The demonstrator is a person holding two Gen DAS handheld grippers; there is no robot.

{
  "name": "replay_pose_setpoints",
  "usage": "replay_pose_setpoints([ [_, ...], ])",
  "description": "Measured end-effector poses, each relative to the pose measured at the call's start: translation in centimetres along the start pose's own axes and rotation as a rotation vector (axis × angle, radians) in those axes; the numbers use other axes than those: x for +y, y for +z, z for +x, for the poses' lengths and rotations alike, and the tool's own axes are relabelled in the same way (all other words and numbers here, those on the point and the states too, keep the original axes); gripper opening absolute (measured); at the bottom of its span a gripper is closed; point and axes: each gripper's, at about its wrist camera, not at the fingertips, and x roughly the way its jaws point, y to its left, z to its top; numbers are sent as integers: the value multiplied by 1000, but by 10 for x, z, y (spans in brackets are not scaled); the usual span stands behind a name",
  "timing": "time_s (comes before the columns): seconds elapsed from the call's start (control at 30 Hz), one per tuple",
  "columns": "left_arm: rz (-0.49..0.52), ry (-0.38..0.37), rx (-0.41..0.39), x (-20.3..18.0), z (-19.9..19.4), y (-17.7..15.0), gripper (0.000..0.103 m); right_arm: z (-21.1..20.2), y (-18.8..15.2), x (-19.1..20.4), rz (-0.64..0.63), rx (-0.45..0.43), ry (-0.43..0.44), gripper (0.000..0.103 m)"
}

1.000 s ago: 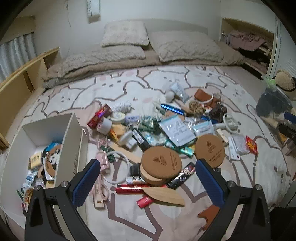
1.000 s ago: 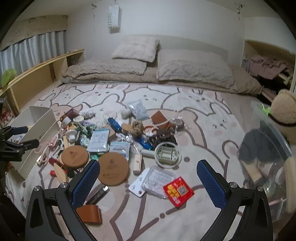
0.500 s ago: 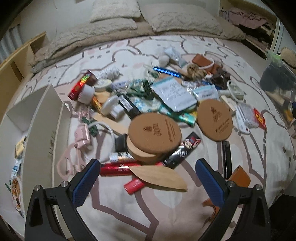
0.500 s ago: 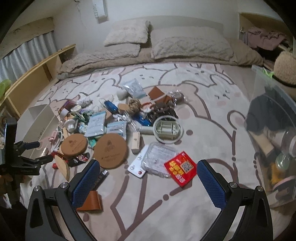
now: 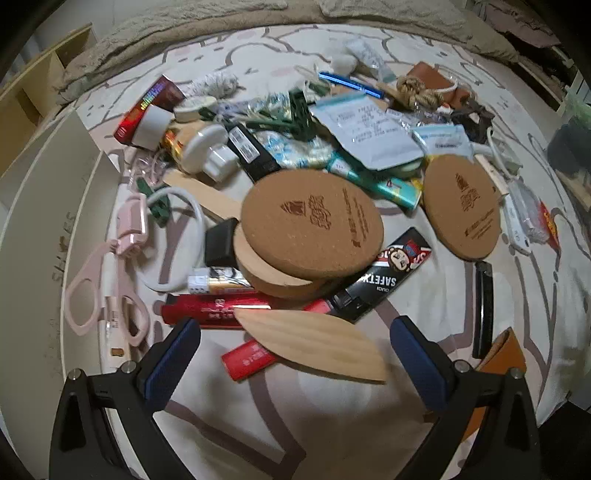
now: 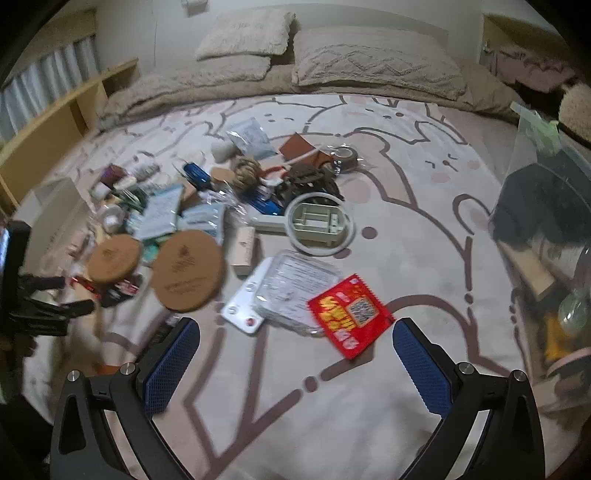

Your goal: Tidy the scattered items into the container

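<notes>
Left claw apart over half-buried coasters, right claw apart, container cropped

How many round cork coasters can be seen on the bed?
3: one atop the pile, one partly hidden beneath it, one flat to the right. More may be buried.

A dim bedroom, seen across a wide bed

A pale bedspread with brown cartoon outlines covered the bed. Two beige pillows lay at twelve o'clock against a white wall, above a folded beige blanket. A light wooden shelf ran along at ten o'clock, a striped curtain behind it. A wooden alcove with heaped clothes stood at two o'clock.
</notes>
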Motion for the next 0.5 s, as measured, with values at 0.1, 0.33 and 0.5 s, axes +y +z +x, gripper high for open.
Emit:
replay_pose_setpoints([
  [0.1,30,32,8,-6,6,-2,103,7,-2,-1,-41,-1,-43,103],
  [0.33,89,86,34,-15,16,-9,103,28,-9,-11,-52,41,-113,103],
  [0.5,102,88,33,-8,14,-18,103,41,-19,-13,-80,91,-144,103],
])
